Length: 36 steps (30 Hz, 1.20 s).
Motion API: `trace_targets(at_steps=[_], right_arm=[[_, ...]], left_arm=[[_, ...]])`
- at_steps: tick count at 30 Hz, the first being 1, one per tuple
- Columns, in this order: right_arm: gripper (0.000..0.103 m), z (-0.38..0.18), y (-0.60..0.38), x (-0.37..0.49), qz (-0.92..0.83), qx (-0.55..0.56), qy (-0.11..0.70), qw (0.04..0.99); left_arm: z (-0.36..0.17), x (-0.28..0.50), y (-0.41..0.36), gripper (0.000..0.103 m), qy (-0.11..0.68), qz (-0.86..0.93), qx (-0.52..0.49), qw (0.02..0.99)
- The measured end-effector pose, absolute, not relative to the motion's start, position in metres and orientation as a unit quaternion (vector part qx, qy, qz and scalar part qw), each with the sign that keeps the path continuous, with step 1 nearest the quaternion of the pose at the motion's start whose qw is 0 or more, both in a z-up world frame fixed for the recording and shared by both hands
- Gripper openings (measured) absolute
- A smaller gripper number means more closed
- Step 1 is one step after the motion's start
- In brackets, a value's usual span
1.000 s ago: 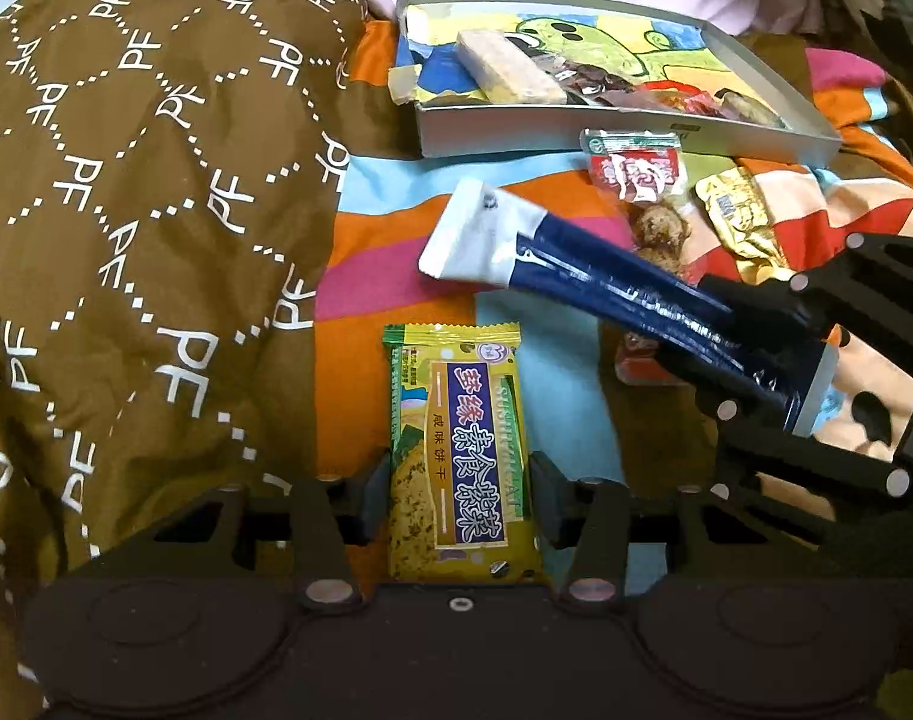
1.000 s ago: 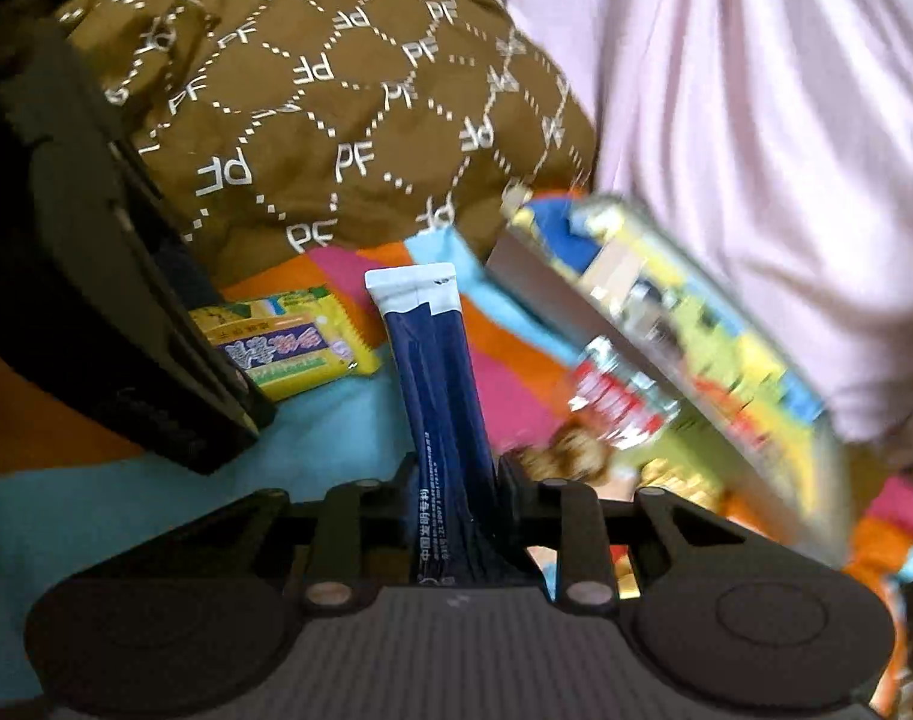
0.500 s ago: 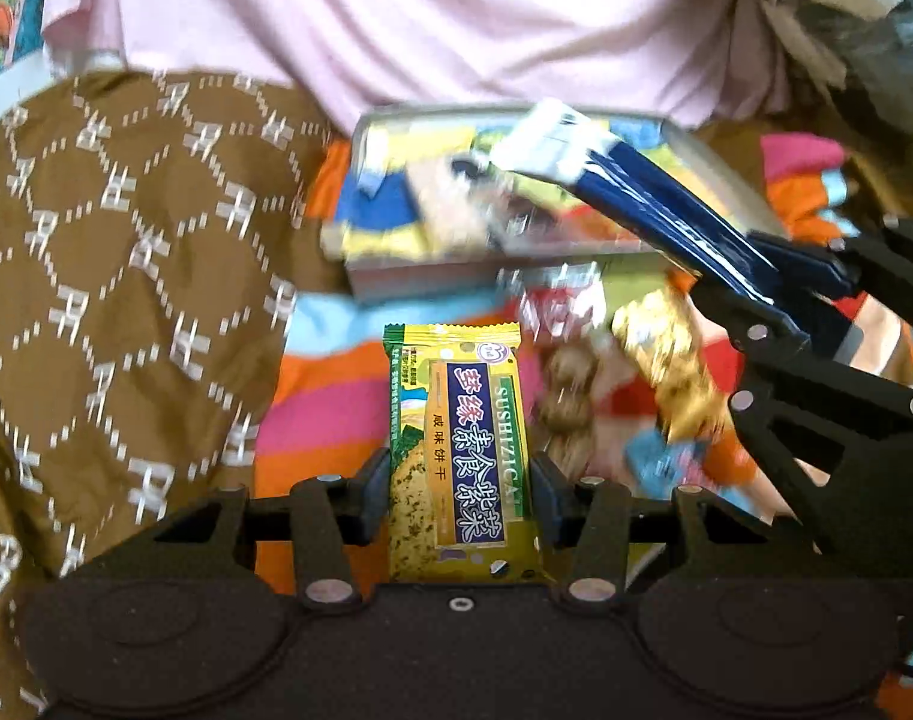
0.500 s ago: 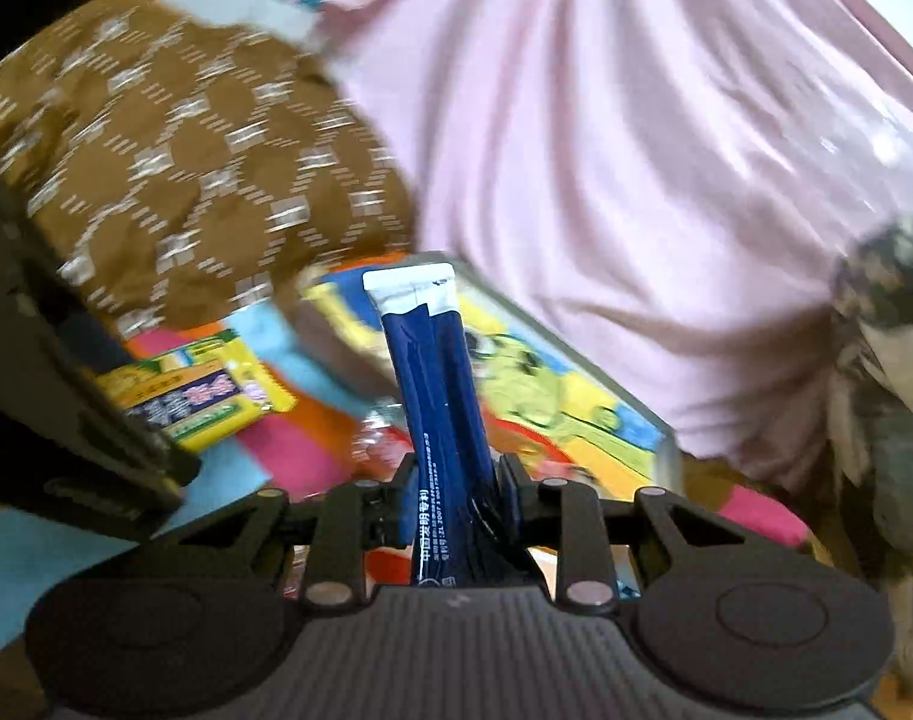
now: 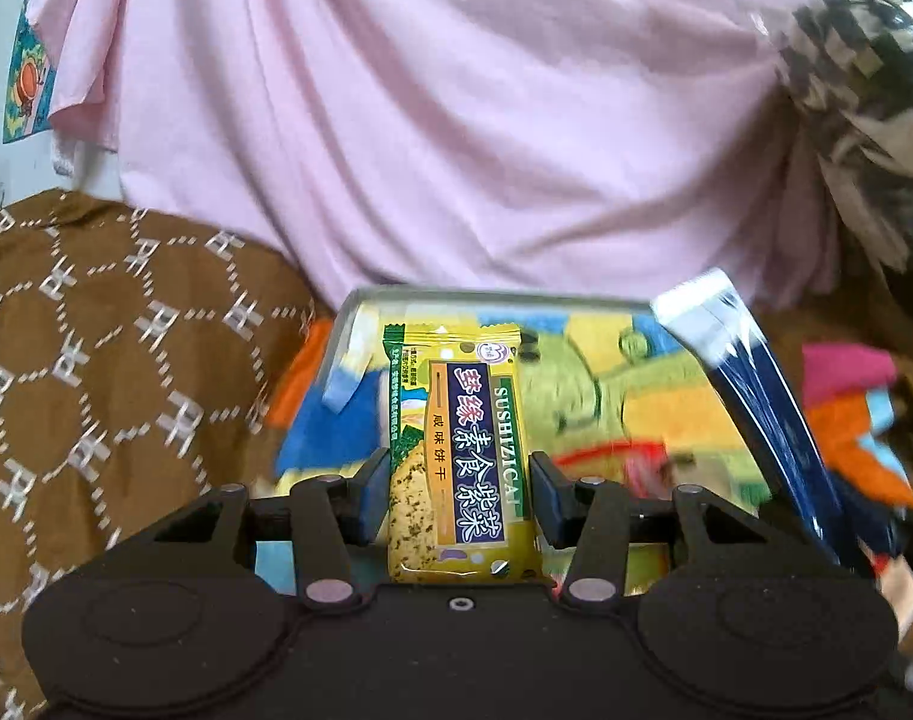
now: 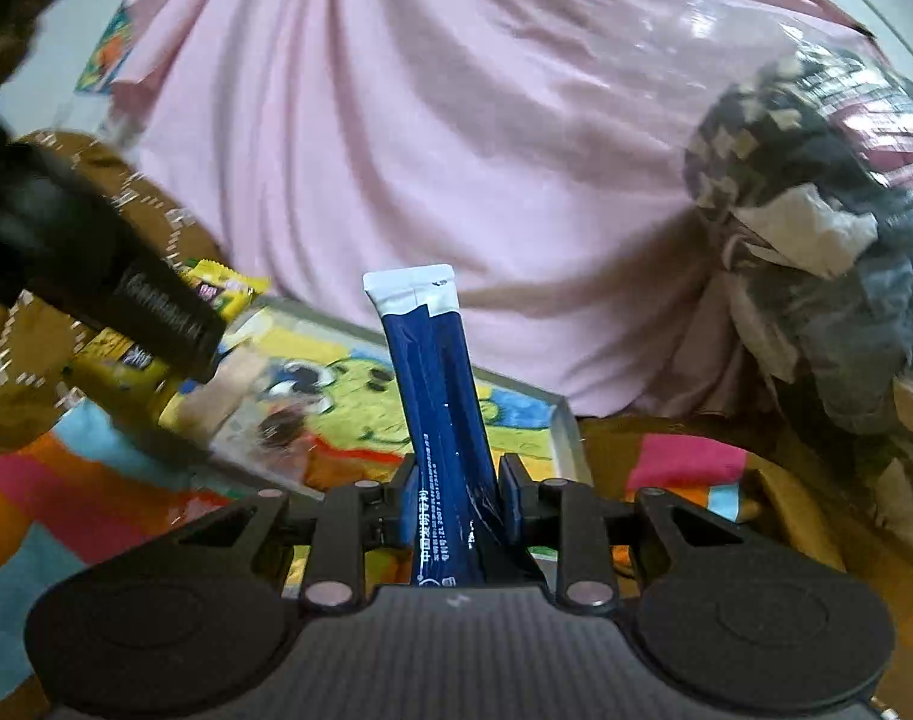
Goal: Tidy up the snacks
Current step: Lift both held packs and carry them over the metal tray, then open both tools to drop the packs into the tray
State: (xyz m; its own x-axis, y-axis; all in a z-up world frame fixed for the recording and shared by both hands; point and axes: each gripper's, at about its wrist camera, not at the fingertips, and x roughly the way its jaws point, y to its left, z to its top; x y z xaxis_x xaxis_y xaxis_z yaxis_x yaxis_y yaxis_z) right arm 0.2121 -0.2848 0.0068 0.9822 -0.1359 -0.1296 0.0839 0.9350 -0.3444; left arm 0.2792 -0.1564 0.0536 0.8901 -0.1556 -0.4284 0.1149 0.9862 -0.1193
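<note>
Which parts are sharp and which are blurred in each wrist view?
Left wrist view: the yellow packet in the left gripper is sharp, the tray behind smeared. Right wrist view: the blue sachet in the right gripper is crisp, the tray blurred.

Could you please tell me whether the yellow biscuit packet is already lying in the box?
Not yet: the biscuit packet is clamped in the left tool, raised before the box.
</note>
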Motion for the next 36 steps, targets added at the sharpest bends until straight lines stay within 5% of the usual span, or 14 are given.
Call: trace_targets(at_steps=[12, 36], right_arm=[[0.031, -0.001, -0.329, 0.259, -0.073, -0.126, 0.017, 0.989], [0.038, -0.017, -0.354, 0.311, -0.084, -0.102, 0.119, 0.984]], left_arm=[[0.039, 0.354, -0.203, 0.05, 0.237, -0.093, -0.067, 0.965], [0.009, 0.377, -0.227, 0.053, 0.266, -0.109, -0.022, 0.958]])
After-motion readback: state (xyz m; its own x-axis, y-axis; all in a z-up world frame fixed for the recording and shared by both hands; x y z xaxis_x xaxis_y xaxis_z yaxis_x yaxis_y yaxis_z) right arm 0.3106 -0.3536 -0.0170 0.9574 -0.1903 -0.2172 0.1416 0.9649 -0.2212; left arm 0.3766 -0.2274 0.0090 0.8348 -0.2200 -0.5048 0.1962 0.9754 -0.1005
